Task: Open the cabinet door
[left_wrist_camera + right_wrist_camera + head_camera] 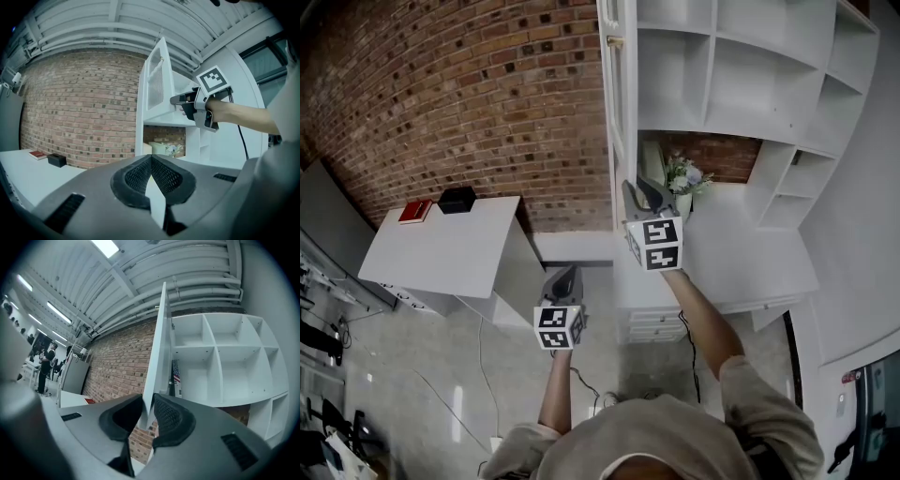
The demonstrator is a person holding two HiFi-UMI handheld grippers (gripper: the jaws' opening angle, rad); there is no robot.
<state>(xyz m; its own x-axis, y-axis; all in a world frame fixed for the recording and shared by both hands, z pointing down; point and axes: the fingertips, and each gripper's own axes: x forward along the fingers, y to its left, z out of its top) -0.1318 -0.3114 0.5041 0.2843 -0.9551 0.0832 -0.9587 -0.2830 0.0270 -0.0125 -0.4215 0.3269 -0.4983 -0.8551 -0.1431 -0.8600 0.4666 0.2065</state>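
The white cabinet door (615, 112) stands swung out, edge-on, from the cabinet of open shelves (741, 75). My right gripper (639, 193) is raised at the door's lower edge. In the right gripper view the door (157, 352) runs down between the pads, and the right gripper (147, 412) is shut on its bottom corner. The left gripper view shows the door (154, 84) from the side, with the right gripper (181, 99) at its lower edge. My left gripper (568, 276) hangs lower and to the left, away from the cabinet. The left gripper (150, 163) is shut and holds nothing.
A white table (450, 253) stands at the left with a red book (415, 211) and a black box (457, 199). Flowers in a vase (684, 178) stand on the cabinet's counter (741, 253). A brick wall (469, 94) lies behind. Cables (487, 384) trail on the floor.
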